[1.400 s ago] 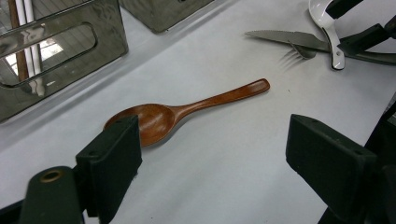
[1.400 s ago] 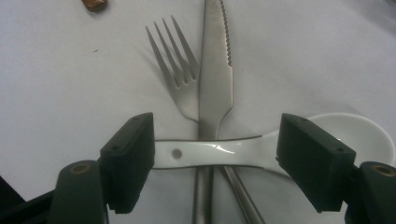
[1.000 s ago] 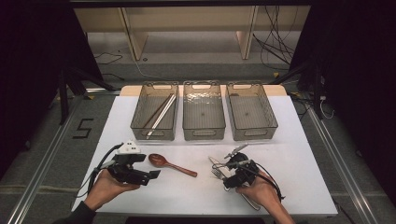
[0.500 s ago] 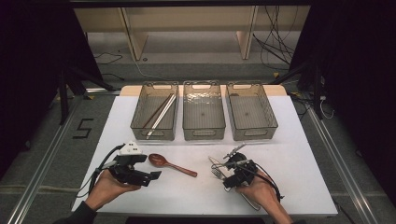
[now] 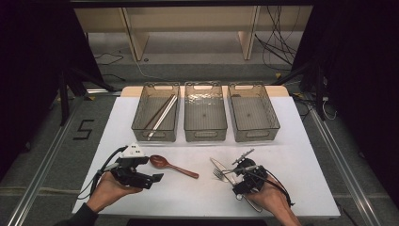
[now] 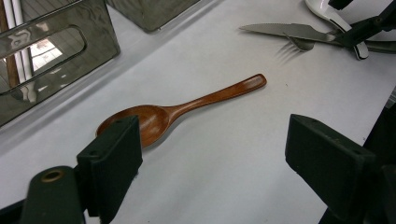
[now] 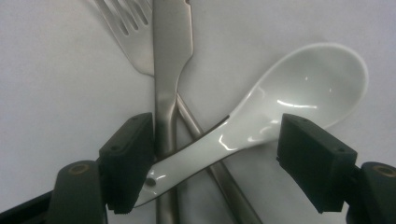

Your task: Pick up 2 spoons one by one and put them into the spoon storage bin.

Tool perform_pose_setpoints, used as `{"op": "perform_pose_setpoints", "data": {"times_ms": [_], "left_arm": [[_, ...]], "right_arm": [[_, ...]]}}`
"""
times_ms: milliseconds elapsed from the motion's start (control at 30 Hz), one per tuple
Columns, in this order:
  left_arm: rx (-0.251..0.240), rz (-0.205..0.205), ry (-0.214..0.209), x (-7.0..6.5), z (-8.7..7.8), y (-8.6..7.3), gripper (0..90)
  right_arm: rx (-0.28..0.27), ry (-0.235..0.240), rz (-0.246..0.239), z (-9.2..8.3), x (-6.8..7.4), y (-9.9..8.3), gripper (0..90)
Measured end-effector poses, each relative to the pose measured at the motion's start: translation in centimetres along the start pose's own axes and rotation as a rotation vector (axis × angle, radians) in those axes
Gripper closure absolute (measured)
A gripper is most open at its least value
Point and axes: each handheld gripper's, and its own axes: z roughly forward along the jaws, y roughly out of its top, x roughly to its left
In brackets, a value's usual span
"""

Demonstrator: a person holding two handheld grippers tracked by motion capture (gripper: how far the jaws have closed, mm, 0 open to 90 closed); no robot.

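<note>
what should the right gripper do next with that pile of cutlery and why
Probably close on the white spoon. The right gripper stands open astride its handle, which lies on top of the knife and fork, so it can lift first.

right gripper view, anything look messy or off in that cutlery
Yes: the white ceramic spoon lies across the knife and the fork in a crossed heap instead of side by side. Nothing looks broken or spilled.

3 clear bins [image 5: 205, 113] in a row at the table's [image 5: 306, 155] far edge, chopsticks [image 5: 161, 115] in the leftmost
</note>
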Motion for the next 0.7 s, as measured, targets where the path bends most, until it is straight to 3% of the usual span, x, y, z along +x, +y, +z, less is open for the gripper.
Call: {"op": "perform_pose_setpoints", "data": {"times_ms": [167,433,700], "left_arm": [[0.001,0.001,-0.001,0.0,0.0,0.0,18.1],[0.006,0.001,-0.003,0.0,0.0,0.0,18.1],[0.005,0.003,-0.006,-0.1,0.1,0.0,18.1]], "right_arm": [[0.024,0.033,0.025,0.0,-0.3,-0.2,28.6],[0.009,0.109,0.089,-0.6,-1.7,-0.8,39.8],[0.010,0.110,0.113,-0.4,-2.4,-0.9,48.9]]}}
